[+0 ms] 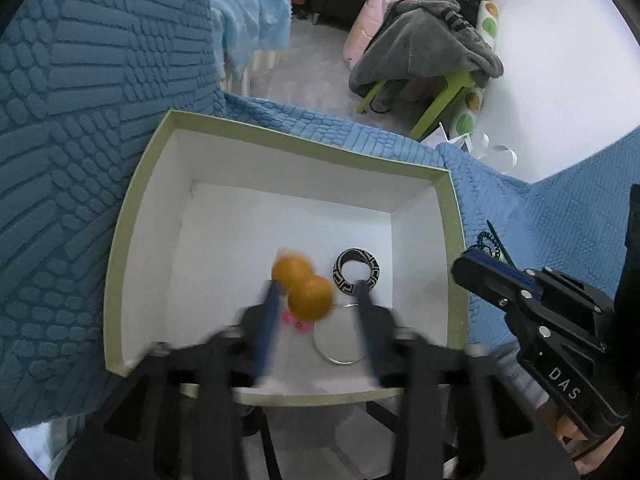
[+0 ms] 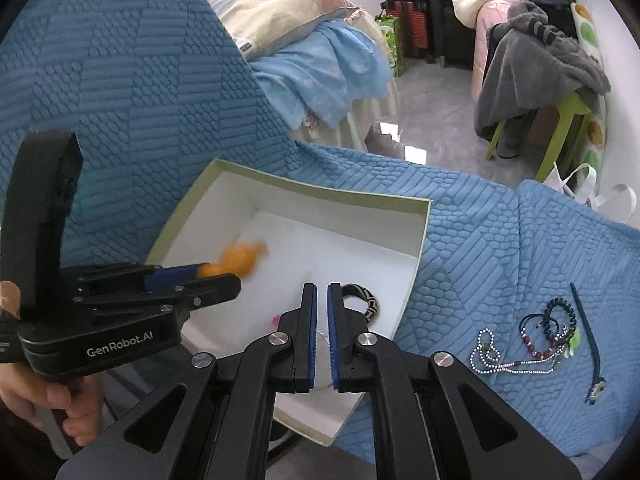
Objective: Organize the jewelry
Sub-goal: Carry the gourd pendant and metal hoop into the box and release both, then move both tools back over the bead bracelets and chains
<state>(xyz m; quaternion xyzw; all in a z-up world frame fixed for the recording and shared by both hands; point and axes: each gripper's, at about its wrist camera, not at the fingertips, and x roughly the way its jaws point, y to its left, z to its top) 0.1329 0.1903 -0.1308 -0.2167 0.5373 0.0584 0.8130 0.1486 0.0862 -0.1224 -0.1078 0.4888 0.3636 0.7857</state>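
A green-rimmed white box [image 1: 132, 216] [image 2: 424, 224] sits on a blue textured sofa cover. My left gripper [image 1: 316, 292] is open over the box; a blurred orange two-ball ornament [image 1: 304, 284] [image 2: 240, 260] is between its fingers, seemingly loose in mid-air. In the box lie a black-and-cream patterned bangle [image 1: 356, 270] [image 2: 366, 298], a thin silver bangle [image 1: 340, 344] and a pink item [image 1: 298, 322]. My right gripper [image 2: 322, 292] is nearly shut and empty, over the box's right side. Beaded bracelets and necklaces [image 2: 536, 344] lie on the cover to the right.
A dark blue strap [image 2: 588, 336] lies beside the jewelry pile. The sofa backrest [image 2: 120, 80] rises on the left. Beyond the sofa are a bed with blue bedding [image 2: 332, 56] and a green stool with a grey blanket [image 2: 532, 64].
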